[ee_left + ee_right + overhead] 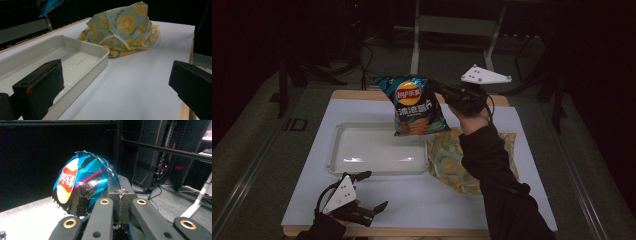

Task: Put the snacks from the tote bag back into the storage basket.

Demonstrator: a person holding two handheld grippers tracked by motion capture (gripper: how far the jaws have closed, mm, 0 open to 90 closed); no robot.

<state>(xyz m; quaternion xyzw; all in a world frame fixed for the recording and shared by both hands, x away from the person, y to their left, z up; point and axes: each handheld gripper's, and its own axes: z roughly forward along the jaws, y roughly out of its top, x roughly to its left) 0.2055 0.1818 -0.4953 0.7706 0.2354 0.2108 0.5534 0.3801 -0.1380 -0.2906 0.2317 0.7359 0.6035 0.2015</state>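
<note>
A blue bag of crisps (414,105) hangs in the air above the far right part of the white tray (362,150). My right gripper (438,90) is shut on the bag's top corner; in the right gripper view the bag (80,187) bulges just past the closed jaws. My left gripper (371,189) is open near the table's front left edge, with nothing between its fingers (42,85). The tray (82,55) lies ahead of the left gripper. A yellow and green patterned bag (452,160) lies on the table right of the tray, and the same bag (125,27) shows crumpled.
The white tabletop (422,200) has a wooden rim. A metal frame (452,25) stands beyond the table's far edge. Dark racks and cables (160,157) are in the background.
</note>
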